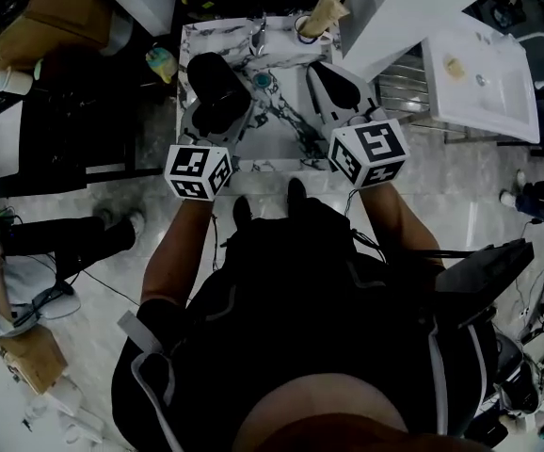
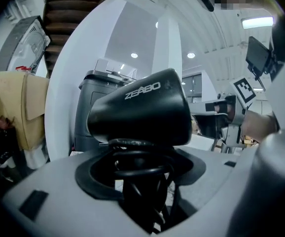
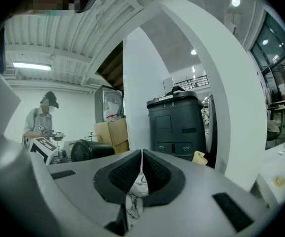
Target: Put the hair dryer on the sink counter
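A black hair dryer (image 1: 217, 85) was held in the left gripper (image 1: 221, 126), whose jaws were spread wide and clamped on the part wrapped in its cord (image 2: 137, 157). It was held above the marbled surface (image 1: 264, 145); whether it touched could not be told. The right gripper (image 1: 338, 90) was seen just beside it, jaws pressed together on nothing.
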`<state>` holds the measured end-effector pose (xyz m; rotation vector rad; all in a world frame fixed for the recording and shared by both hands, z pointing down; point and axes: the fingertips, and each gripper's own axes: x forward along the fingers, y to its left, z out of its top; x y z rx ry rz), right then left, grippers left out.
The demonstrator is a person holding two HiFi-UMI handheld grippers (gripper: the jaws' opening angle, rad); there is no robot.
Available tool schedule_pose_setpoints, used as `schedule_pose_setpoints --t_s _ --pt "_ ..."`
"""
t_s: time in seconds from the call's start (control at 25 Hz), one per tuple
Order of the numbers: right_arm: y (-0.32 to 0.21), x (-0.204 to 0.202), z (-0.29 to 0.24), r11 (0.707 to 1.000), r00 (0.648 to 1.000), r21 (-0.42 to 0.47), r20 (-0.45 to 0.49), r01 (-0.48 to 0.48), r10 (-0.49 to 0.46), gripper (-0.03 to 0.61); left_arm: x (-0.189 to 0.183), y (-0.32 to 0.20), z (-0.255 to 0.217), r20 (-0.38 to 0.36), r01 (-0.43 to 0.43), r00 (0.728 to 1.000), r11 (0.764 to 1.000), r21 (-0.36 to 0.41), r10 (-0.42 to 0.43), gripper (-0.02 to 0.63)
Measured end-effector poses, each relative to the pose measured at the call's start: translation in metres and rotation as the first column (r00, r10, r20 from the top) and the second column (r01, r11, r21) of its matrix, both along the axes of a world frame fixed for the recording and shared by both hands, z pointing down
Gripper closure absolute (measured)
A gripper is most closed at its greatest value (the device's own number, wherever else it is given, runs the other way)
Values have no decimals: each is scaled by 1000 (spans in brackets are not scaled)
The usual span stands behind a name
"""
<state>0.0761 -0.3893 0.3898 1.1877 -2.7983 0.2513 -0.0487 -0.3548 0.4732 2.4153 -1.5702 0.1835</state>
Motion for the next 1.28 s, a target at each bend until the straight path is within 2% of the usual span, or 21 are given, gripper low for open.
schedule_pose_setpoints --t_s 0.32,0.64,0.76,0.96,1.28 --pt "-20 14 31 998 999 -56 -19 29 -30 554 20 -25 58 38 -27 999 995 -95 31 331" --pt "-37 30 54 994 998 -103 -39 45 -49 554 35 -49 116 144 -70 985 978 -197 100 333" --pt "-41 34 61 991 999 -125 -18 47 -49 554 28 -55 130 175 -77 978 975 -210 115 334" --pt "-47 44 72 988 999 -145 -22 45 -49 554 22 -57 134 169 -81 979 977 -199 116 335" --pt "-56 44 78 987 998 -148 -15 59 -62 554 23 -55 160 186 -66 976 965 -254 116 336"
